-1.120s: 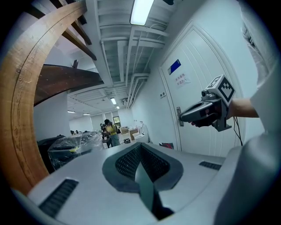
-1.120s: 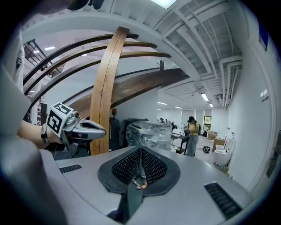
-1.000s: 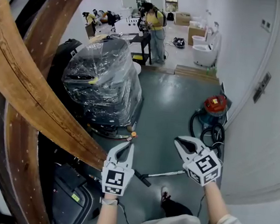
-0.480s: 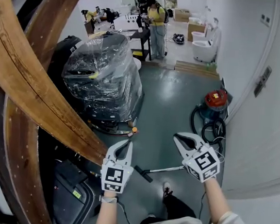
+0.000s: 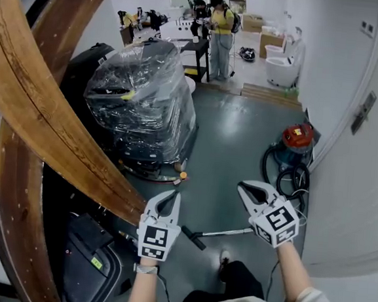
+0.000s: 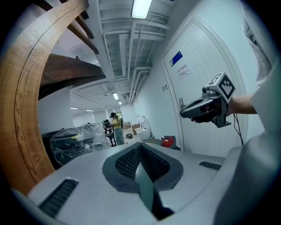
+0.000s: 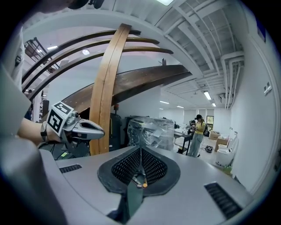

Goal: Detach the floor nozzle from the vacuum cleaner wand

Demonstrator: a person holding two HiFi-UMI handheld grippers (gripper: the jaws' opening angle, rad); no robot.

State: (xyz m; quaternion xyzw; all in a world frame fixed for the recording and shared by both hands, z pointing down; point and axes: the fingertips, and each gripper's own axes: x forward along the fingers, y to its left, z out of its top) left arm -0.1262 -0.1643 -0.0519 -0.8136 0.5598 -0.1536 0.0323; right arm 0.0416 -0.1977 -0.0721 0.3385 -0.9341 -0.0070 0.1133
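The beam point(image 5: 59, 136) runs just beside the left hand-held gripper point(image 5: 170, 197), which is clenched on nothing and could knock it while reaching down; the nozzle point(image 5: 193, 238) and wand point(image 5: 228, 233) lie on the floor below; the right hand-held gripper point(image 5: 245, 189) is also clenched and empty; unless opened, it would likely just shove the wand.

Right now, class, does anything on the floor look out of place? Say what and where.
The vacuum wand lies flat across the open floor, floor nozzle attached, away from the red canister by the wall: possibly a trip hazard.
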